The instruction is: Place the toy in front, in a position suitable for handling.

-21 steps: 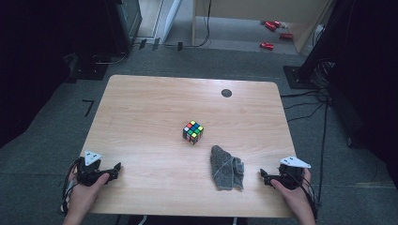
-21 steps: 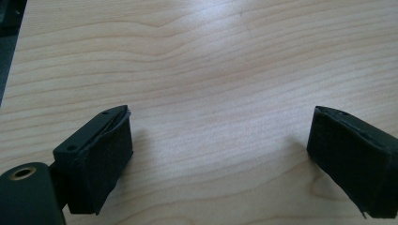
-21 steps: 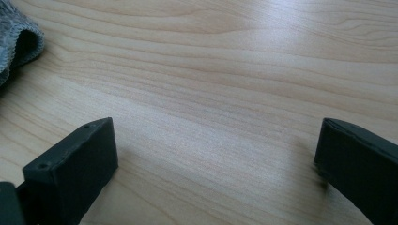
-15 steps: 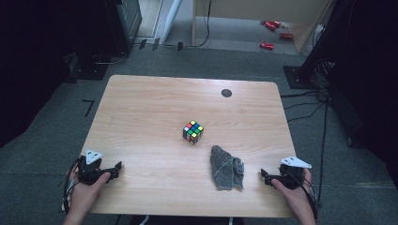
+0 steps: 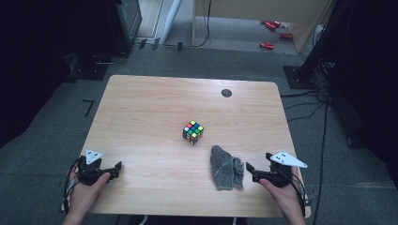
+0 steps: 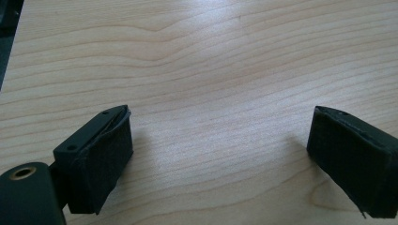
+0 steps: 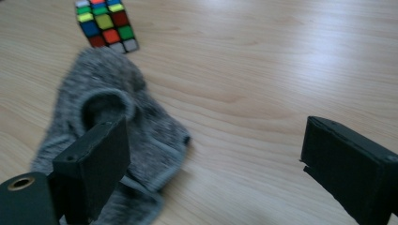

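A colourful puzzle cube (image 5: 193, 131) stands near the middle of the wooden table (image 5: 155, 103). A crumpled grey sock (image 5: 226, 167) lies in front of it, toward the right. My right gripper (image 5: 252, 171) rests at the table's front right, just right of the sock, jaws open and empty. In the right gripper view the sock (image 7: 112, 126) lies behind the left jaw and the cube (image 7: 105, 23) sits beyond it. My left gripper (image 5: 115, 169) is at the front left corner, open over bare wood (image 6: 220, 93), with nothing between its jaws.
A small dark round hole (image 5: 226, 93) sits near the table's far right edge. Dark equipment and cables (image 5: 324, 93) surround the table on the grey floor. Red objects (image 5: 270, 35) lie on the floor far behind.
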{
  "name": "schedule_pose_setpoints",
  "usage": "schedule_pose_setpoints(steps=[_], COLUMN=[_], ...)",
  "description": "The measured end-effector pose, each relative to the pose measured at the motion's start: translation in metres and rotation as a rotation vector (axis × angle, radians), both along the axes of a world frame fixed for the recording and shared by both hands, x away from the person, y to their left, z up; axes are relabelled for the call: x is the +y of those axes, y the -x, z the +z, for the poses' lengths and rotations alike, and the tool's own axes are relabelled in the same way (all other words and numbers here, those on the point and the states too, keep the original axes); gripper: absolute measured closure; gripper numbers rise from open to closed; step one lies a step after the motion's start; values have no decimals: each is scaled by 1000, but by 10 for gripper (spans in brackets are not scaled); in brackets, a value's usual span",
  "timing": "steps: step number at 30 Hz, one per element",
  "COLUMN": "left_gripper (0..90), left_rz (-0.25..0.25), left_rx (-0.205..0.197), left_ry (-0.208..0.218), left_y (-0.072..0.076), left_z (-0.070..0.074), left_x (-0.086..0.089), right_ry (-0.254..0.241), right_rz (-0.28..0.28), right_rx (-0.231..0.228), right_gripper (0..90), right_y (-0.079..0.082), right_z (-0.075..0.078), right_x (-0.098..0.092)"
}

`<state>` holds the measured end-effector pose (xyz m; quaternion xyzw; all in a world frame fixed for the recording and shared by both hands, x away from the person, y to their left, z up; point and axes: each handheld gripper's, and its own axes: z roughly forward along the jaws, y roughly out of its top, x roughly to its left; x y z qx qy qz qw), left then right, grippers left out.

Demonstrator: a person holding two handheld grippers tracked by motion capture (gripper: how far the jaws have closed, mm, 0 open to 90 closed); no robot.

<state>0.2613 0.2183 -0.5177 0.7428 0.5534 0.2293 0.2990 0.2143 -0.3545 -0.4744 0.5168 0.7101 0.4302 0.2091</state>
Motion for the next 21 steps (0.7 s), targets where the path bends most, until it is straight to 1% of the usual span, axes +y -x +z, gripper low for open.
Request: schedule_pose_setpoints(steps=[3,5,6,7,9,11,12,13,20,21], left_gripper=[80,80,80,80,80,80,80,80,80,80], left_rz=[0,0,0,0,0,0,0,0,0,0], left_rx=[0,0,0,0,0,0,0,0,0,0], left_ry=[0,0,0,0,0,0,0,0,0,0], left_y=[0,0,0,0,0,0,0,0,0,0], left_z=[0,0,0,0,0,0,0,0,0,0], left_x=[0,0,0,0,0,0,0,0,0,0], right_ry=[-32,-41,-41,-45,-45,-57,-57,-65,-34,-34], right_rz=[31,44,44,58,69,82,82,100,146,146], right_rx=[-10,-9,-9,-13,-10,-3,-3,4,24,24], right_gripper=[84,85,85,86,88,89,89,90,89,89], right_y=[0,0,0,-1,-3,-5,-5,-7,-12,-12], right_z=[3,4,4,4,3,1,1,-3,-12,-12], right_x=[12,19,19,27,33,39,39,47,71,71])
